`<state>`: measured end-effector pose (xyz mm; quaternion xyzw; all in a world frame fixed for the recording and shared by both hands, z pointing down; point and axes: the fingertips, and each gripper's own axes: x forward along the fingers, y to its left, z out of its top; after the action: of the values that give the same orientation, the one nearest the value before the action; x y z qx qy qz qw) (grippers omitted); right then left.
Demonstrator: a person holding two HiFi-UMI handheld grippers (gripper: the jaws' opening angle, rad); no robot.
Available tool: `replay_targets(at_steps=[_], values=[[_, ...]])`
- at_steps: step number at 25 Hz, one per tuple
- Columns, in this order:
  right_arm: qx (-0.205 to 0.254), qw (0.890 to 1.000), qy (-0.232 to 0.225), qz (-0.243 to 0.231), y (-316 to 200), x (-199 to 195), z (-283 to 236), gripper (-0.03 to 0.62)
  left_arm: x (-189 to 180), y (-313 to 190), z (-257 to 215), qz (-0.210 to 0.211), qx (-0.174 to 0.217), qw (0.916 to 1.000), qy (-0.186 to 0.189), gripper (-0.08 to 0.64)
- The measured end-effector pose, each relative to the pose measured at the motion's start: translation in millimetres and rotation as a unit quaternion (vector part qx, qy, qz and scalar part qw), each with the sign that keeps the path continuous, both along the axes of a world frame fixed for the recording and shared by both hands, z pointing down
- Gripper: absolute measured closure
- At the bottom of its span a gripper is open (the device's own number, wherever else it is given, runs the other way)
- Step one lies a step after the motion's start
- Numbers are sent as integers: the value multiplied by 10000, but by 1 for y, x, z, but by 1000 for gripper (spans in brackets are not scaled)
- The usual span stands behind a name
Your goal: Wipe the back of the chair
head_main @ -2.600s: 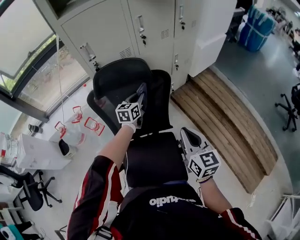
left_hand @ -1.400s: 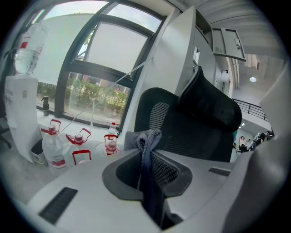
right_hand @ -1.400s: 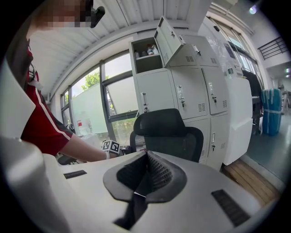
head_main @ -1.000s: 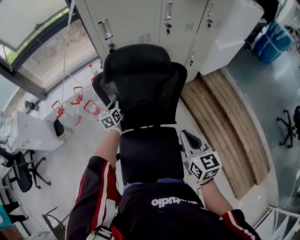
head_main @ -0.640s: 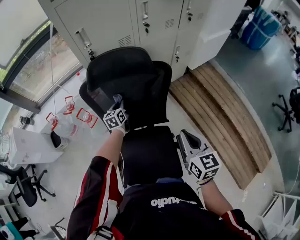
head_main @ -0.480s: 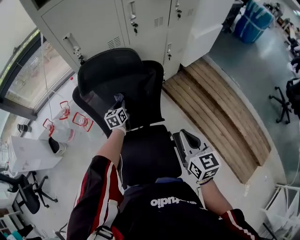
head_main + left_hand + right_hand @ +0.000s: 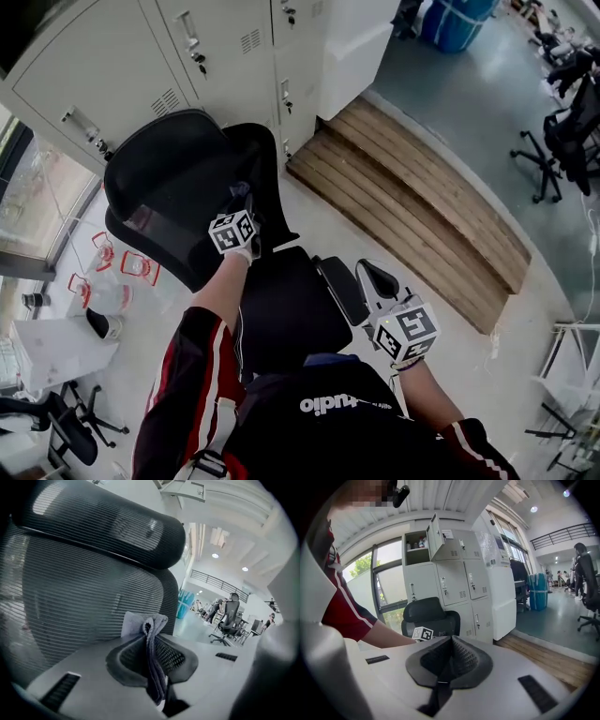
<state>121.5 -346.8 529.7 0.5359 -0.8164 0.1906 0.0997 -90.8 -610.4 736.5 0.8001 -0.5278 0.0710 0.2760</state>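
The left gripper (image 7: 151,644), fingers clamped on the grey cloth (image 7: 139,623), has slid from the left edge of the chair backrest (image 7: 164,202) toward its middle. The wipe looks under way, its right side likely still to do. The right gripper (image 7: 449,641) waits near, fingers closed, empty.

chair (image 7: 178,187): black mesh | cloth (image 7: 140,623): grey | lockers (image 7: 112,66): pale grey
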Motion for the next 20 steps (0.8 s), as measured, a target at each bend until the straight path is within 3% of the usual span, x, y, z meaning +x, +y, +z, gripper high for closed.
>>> replay_targets(at_steps=[5, 9, 11, 15, 20], values=[[-32, 9997, 31, 220, 4, 23, 1, 577, 62, -3, -1, 551, -31, 9984, 147, 503], [-11, 9997, -29, 239, 7, 28, 0, 577, 110, 12, -22, 1203, 300, 9920, 230, 503], [30, 9998, -75, 164, 9, 23, -2, 577, 120, 26, -33, 1336, 404, 9897, 321, 503], [128, 9997, -138, -126, 7, 2, -9, 577, 104, 56, -44, 1276, 445, 9899, 430, 503], [216, 9977, -231, -598, 6, -35, -17, 577, 33, 87, -43, 814, 397, 9956, 219, 503]])
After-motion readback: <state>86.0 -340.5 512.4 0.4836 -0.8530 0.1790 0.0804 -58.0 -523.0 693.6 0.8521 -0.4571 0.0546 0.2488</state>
